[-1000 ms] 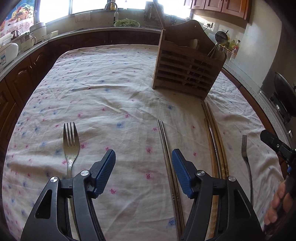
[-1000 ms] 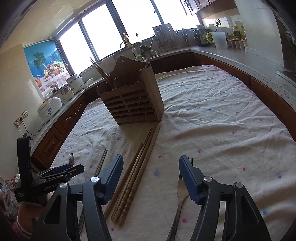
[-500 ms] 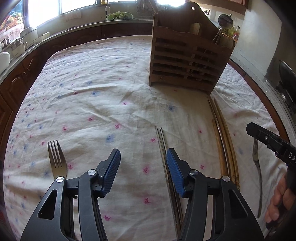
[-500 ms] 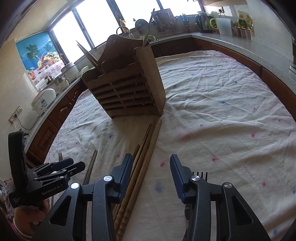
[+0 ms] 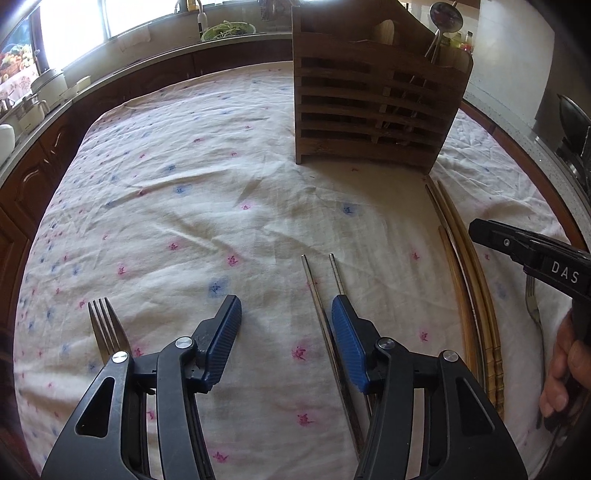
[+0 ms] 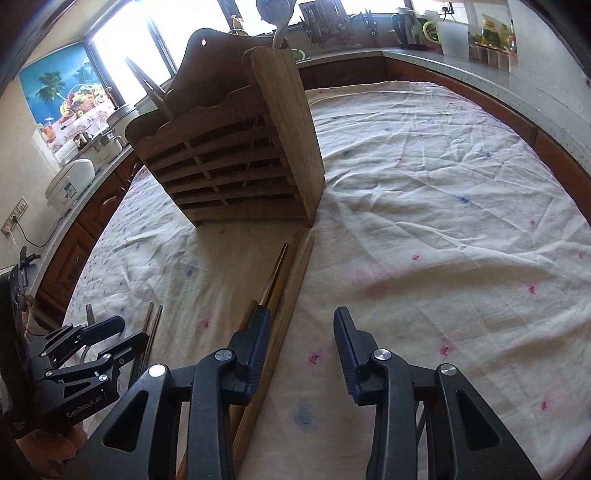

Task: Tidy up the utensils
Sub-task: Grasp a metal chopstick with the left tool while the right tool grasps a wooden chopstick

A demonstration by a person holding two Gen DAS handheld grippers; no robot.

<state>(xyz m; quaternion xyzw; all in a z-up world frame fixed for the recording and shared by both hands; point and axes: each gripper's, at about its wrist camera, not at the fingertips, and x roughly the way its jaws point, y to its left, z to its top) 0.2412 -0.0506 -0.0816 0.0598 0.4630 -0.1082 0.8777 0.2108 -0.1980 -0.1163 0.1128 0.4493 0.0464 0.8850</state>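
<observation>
The left tool (image 5: 286,334) is spread, gripping nothing, over metal chopsticks (image 5: 325,317) on the desk (image 5: 184,192); a fork (image 5: 107,328) lies left. The right tool (image 6: 301,349), also spread and marked "DAS", hovers beside wooden chopsticks (image 6: 291,284). The slatted wooden holder (image 5: 373,110) contains a ladle (image 5: 445,18).

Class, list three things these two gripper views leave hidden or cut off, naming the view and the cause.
1. Left wrist view: handle of the silver fork, behind the left gripper.
2. Left wrist view: second steel fork, partly behind the right gripper.
3. Right wrist view: butt ends of the brown wooden chopsticks, behind the right gripper's fingers.
</observation>
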